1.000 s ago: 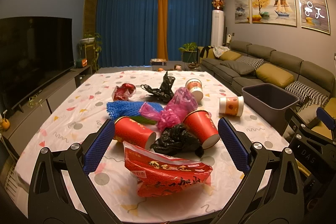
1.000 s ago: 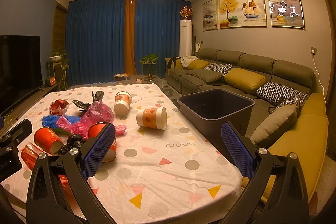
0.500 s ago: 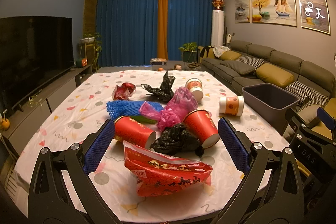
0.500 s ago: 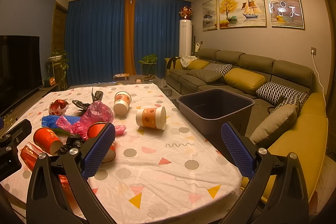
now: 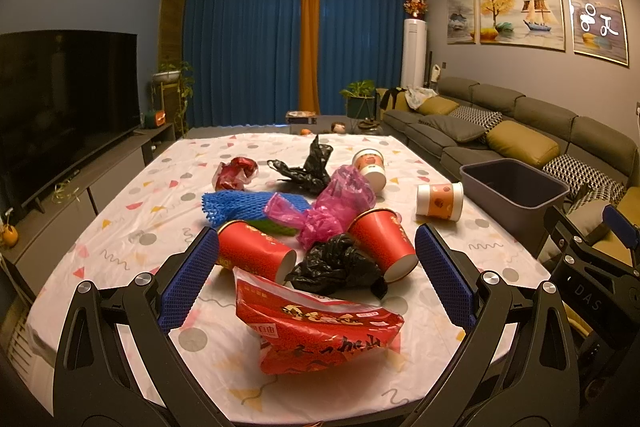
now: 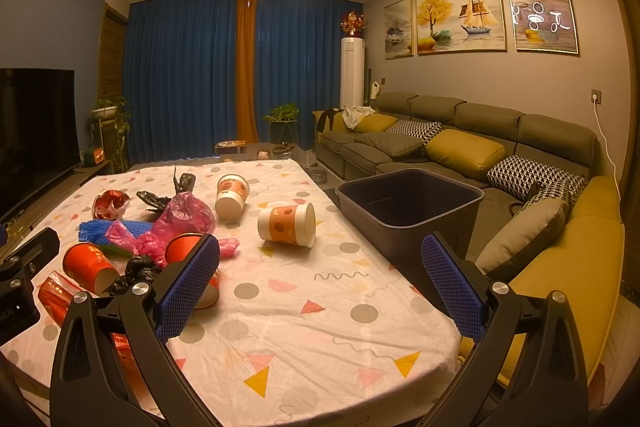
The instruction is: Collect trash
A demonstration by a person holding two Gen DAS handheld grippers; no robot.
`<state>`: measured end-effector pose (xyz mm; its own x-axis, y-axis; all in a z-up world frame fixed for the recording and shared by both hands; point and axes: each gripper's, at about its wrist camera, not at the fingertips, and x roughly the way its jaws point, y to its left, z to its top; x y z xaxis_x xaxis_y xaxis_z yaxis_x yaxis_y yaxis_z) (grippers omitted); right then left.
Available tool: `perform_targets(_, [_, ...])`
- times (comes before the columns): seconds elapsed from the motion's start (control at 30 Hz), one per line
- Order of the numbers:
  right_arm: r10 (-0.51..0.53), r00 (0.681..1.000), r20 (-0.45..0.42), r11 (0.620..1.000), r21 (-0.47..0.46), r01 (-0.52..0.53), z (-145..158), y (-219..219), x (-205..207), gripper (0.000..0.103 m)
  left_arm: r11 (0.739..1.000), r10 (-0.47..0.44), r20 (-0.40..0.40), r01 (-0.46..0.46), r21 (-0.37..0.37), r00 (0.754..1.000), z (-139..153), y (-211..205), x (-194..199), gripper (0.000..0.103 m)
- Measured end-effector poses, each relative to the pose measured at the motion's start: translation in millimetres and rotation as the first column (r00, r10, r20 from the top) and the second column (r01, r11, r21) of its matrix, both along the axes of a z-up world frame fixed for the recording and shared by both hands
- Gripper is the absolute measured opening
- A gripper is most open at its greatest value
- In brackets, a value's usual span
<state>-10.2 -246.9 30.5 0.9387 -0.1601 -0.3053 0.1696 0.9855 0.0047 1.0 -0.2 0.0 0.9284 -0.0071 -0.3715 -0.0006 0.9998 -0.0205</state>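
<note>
Both claws spread wide and empty, trash piled mid-table, nothing binned yet.

Risk: left claw [image 5: 316, 275] going for the flat red snack bag [image 5: 316, 327] at the near table edge may shove it off, or snag the crumpled black plastic bag [image 5: 338, 265] touching the two red paper cups [image 5: 256, 253]. Right claw [image 6: 320, 279] hangs over bare tablecloth; dark grey bin [image 6: 412, 211] stands just beside the right table edge.

Nothing has changed: both claws and all trash stayed put.
</note>
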Motion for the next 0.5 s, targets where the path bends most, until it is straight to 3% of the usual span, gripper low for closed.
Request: perform_targets(0.5, [-0.001, 1.000, -0.001, 1.000, 0.002, 0.001, 1.5, -2.1, -1.2, 0.098, 1.000, 0.000, 0.000, 0.000, -0.001, 1.000, -3.3, -3.2, -3.1, 0.097])
